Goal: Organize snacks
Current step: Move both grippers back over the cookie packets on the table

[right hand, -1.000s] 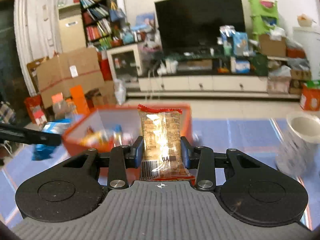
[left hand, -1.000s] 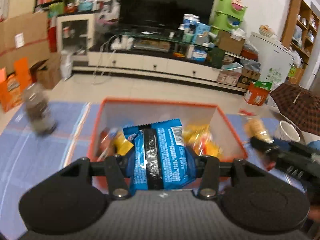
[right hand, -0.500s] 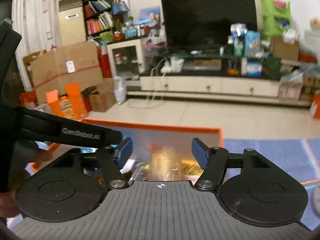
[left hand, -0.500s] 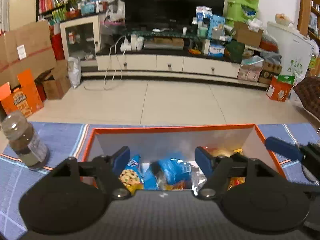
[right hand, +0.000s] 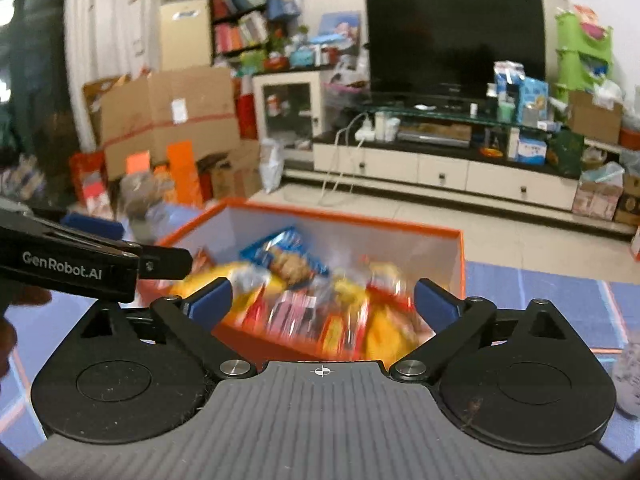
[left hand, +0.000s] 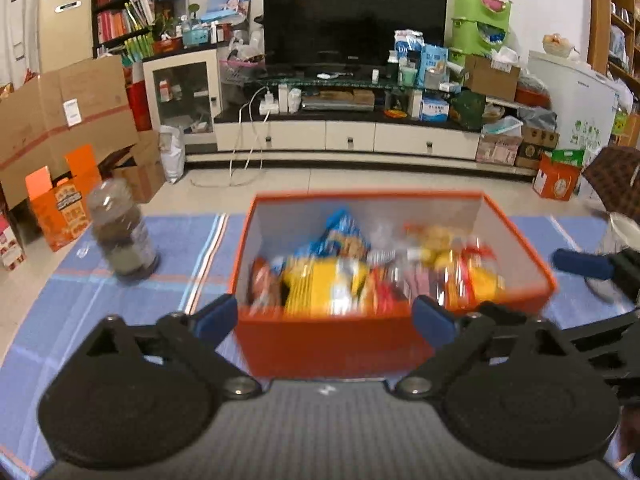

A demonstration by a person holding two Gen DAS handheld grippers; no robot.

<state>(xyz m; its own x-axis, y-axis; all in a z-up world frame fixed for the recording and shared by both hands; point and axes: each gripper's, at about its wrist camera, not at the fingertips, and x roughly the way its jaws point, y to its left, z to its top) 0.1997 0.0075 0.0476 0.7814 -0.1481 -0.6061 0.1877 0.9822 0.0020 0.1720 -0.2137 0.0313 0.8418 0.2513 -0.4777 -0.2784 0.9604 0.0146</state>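
An orange box [left hand: 320, 344] with white inner walls stands on a blue striped cloth and holds several snack packets [left hand: 332, 284], yellow, red and blue, blurred by motion. My left gripper [left hand: 325, 318] hangs just before the box's near wall, its jaws opening wide with nothing between the blue pads. In the right wrist view the same box [right hand: 462, 256] lies ahead, packets [right hand: 316, 312] heaped inside. My right gripper [right hand: 323, 304] is over the box's near edge, jaws opening, gripping nothing. The left gripper's arm [right hand: 72, 266] crosses that view at the left.
A plastic bottle [left hand: 120, 236] with a dark filling stands on the cloth left of the box. A white cup [left hand: 620, 236] sits at the far right. The blue cloth [left hand: 176, 248] is bare left of the box. Beyond lie floor tiles, cardboard boxes and a TV cabinet.
Both grippers let go of their packets, the blue one and the clear biscuit one, which dropped into the box. Both sets of jaws spread wide and drew back from above the box.
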